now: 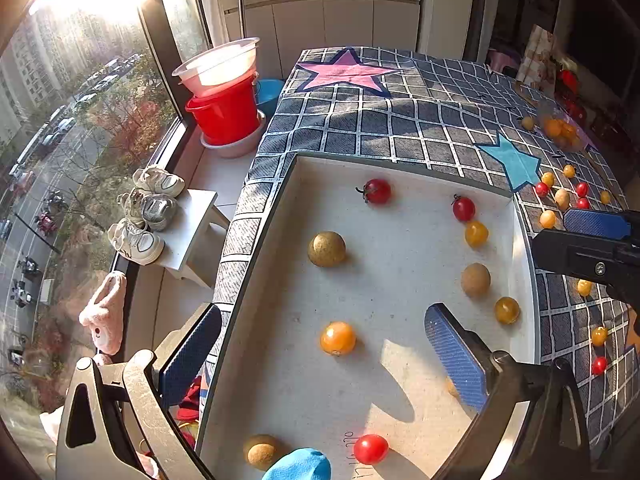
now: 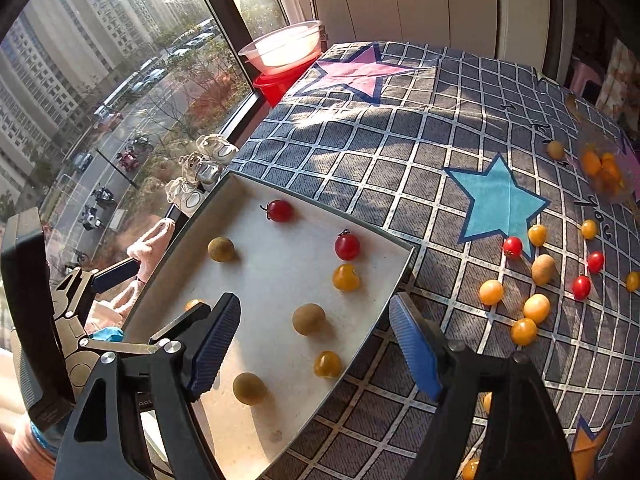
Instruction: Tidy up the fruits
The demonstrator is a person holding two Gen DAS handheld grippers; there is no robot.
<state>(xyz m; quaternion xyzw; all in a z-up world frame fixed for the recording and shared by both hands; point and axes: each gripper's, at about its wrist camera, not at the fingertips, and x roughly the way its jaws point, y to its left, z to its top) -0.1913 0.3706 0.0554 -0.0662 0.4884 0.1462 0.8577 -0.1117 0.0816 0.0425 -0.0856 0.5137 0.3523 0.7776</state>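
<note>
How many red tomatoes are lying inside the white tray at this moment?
3. One sits near the far edge of the white tray at, one toward the right wall, and one by the near edge. The gripper may hide others.

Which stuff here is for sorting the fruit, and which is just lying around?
For the job:
- white tray
- red tomatoes in the tray
- yellow tomatoes in the tray
- brown round fruits in the tray
- loose fruits on the tablecloth
- left claw, open
- right claw, open

Just lying about:
- red bucket
- shoes
- pink plush toy
</note>
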